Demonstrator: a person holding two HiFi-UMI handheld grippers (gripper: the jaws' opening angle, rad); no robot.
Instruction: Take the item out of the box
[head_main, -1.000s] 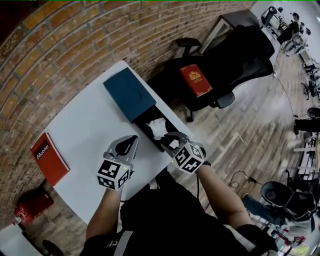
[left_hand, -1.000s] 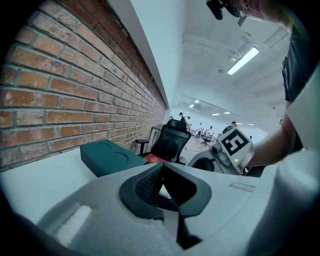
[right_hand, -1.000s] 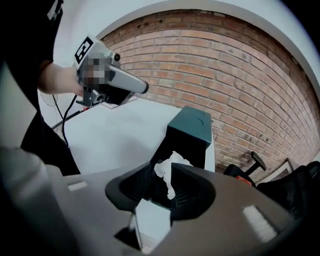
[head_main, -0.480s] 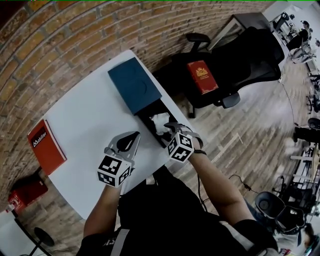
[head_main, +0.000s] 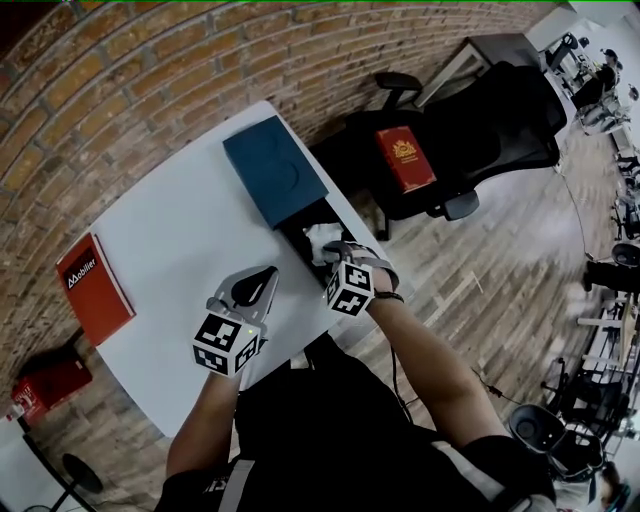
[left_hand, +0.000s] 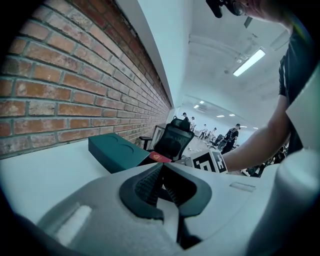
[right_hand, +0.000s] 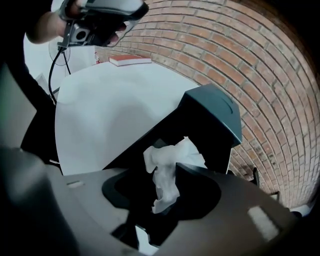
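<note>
Quick update on the box thing. The right gripper (head_main: 334, 252) has dropped down compared to a second ago: it was hanging back near the counter (head_main: 170, 250) edge, and now it's tipped steeply down right over the pulled-out black tray (right_hand: 150, 142) of the teal box (head_main: 275, 170). Its jaws went wide and have just been closing back in a bit, but they're still well apart. In the right gripper view the crumpled white item (right_hand: 170, 162) sits right between them, poking up out of the tray. I honestly can't tell whether a pad is already brushing the item, since the view's dark down there. It doesn't look squeezed, so I'd call it not gripped yet.

The left gripper (head_main: 262, 278) is just parked low over the counter, a little short of the box. Its jaws are together with nothing in them.

So the item is still in the box, at the near end of the tray, while the teal sleeve covers the far end. The approach looks basically done to me. What's left is closing on the white wad and lifting it clear. It looks light and floppy, so a pinch on just a corner might slip.
</note>
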